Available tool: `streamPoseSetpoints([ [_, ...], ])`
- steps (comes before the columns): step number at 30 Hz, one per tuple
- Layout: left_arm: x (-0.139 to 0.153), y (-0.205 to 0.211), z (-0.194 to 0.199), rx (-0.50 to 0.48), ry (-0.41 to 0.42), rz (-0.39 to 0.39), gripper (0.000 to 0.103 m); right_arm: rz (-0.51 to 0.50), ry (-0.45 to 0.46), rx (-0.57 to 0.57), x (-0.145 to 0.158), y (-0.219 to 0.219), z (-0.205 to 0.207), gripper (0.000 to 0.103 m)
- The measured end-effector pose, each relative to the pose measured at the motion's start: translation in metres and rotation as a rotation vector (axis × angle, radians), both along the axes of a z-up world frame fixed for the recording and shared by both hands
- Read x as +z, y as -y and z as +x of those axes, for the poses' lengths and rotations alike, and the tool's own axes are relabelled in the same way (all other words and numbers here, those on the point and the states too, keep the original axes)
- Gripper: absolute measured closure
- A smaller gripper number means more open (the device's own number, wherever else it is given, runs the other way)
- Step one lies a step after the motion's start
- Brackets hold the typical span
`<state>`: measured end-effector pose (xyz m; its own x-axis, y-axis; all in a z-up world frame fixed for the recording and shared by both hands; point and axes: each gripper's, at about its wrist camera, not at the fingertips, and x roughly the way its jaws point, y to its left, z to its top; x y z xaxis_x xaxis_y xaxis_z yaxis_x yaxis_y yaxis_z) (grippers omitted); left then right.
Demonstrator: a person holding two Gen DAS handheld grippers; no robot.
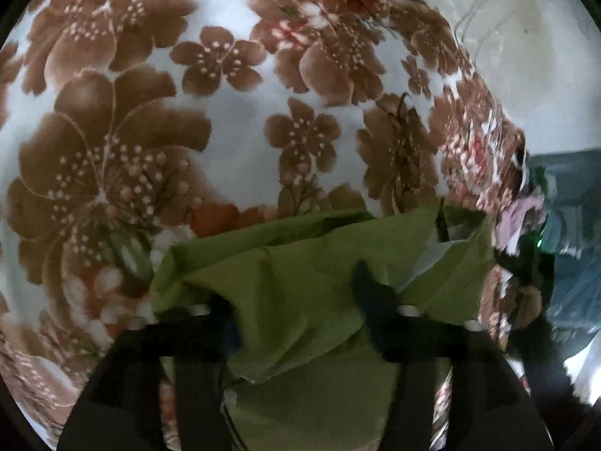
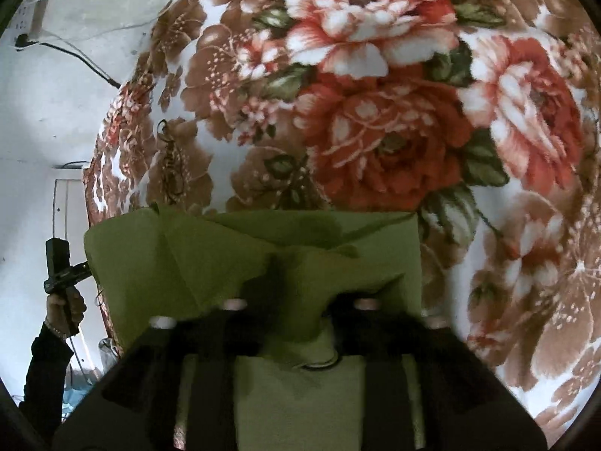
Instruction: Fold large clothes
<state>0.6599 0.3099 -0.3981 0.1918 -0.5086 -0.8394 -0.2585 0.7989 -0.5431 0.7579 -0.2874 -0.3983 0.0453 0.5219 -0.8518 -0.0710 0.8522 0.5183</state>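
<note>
An olive-green garment (image 1: 300, 293) hangs bunched between the black fingers of my left gripper (image 1: 296, 304), which is shut on its cloth above a floral blanket (image 1: 150, 112). In the right wrist view the same green garment (image 2: 210, 263) drapes over my right gripper (image 2: 296, 300), which is shut on a fold of it. The cloth hides both sets of fingertips. The left gripper (image 2: 62, 267), held in a hand, shows at the far left of the right wrist view, beside the garment's edge.
The blanket (image 2: 375, 112), with brown and red flowers on white, covers the surface below. A pale wall (image 1: 526, 18) with cables lies beyond its edge. A pile of blue and pink clothes (image 1: 556, 225) sits at the right.
</note>
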Motion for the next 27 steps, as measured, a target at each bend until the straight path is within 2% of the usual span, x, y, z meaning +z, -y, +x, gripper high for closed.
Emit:
streamPoseSetpoints([
  [1, 0.000, -0.003, 0.000, 0.030, 0.000, -0.009, 0.008, 0.008, 0.007, -0.017, 0.003, 0.004, 0.000, 0.015],
  [2, 0.001, -0.011, -0.001, 0.080, -0.012, -0.005, 0.006, 0.004, 0.021, -0.031, 0.009, 0.008, 0.000, 0.005],
  [5, 0.012, -0.028, -0.001, 0.159, -0.022, -0.021, 0.006, 0.009, 0.051, -0.023, 0.023, 0.014, 0.003, 0.005],
  [10, 0.039, -0.032, -0.003, 0.145, 0.012, 0.050, 0.006, -0.030, 0.178, -0.054, 0.064, 0.022, 0.004, 0.005],
  [13, 0.065, -0.021, -0.011, 0.108, 0.089, 0.147, 0.006, -0.078, 0.308, -0.031, 0.097, 0.006, -0.010, 0.005],
  [17, 0.106, 0.034, -0.034, -0.053, 0.274, 0.346, 0.006, -0.174, 0.515, 0.084, 0.134, -0.054, -0.066, 0.005],
  [19, 0.115, 0.071, -0.051, -0.139, 0.352, 0.444, 0.006, -0.231, 0.582, 0.147, 0.136, -0.087, -0.098, 0.005],
  [20, 0.114, 0.097, -0.064, -0.185, 0.391, 0.517, 0.006, -0.263, 0.616, 0.179, 0.134, -0.106, -0.117, 0.005],
  [23, 0.095, 0.155, -0.089, -0.263, 0.422, 0.683, 0.006, -0.345, 0.640, 0.203, 0.112, -0.151, -0.157, 0.005],
  [24, 0.085, 0.169, -0.094, -0.262, 0.421, 0.704, 0.006, -0.366, 0.615, 0.181, 0.097, -0.165, -0.166, 0.005],
  [27, 0.058, 0.184, -0.092, -0.181, 0.392, 0.651, 0.006, -0.378, 0.550, 0.137, 0.063, -0.188, -0.178, 0.005],
])
